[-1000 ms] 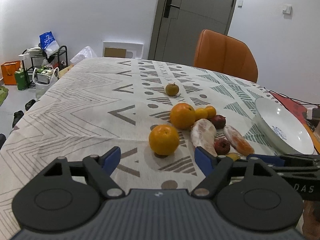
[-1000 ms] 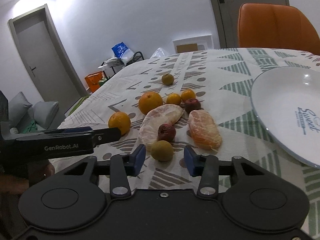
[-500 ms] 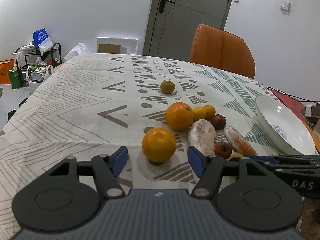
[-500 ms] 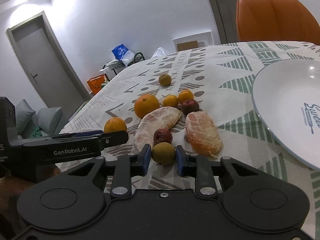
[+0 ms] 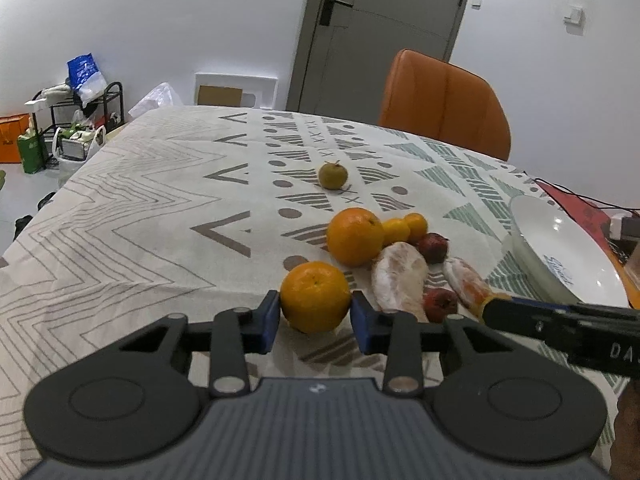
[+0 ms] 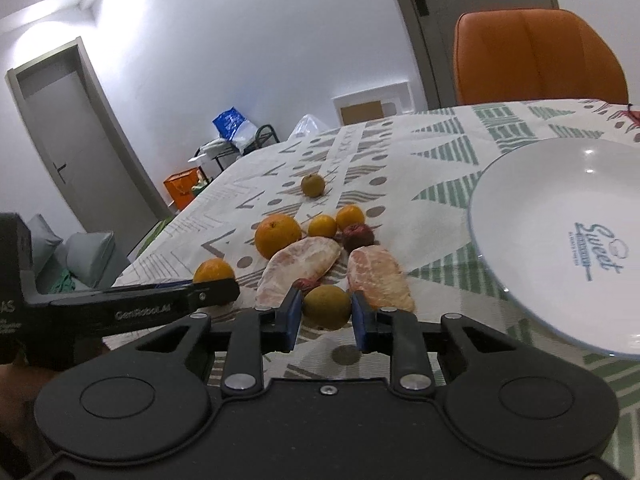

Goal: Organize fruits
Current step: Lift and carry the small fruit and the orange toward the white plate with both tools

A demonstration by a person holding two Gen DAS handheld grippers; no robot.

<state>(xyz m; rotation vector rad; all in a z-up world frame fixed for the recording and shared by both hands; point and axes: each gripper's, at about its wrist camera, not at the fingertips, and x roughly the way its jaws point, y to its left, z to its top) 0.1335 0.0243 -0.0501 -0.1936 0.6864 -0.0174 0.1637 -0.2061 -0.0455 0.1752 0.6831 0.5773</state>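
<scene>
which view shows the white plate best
The right wrist view: the white plate faces the camera, its printed centre readable. The left wrist view shows it only edge-on at the right, partly behind the other tool.

Home dining rm: clothed table point(image 5: 132, 216), chair point(image 5: 444, 104).

We see a table under a patterned cloth point(image 5: 160, 208) — zigzags, triangles, dots. On it: a white plate point(image 6: 560, 208) at the right edge, two oranges point(image 5: 355, 236), two small tangerines point(image 5: 416, 226), two peeled pomelo segments point(image 5: 400, 276), two dark red fruits point(image 5: 434, 246), and one greenish-brown fruit point(image 5: 333, 175) lying apart, farther back.
</scene>
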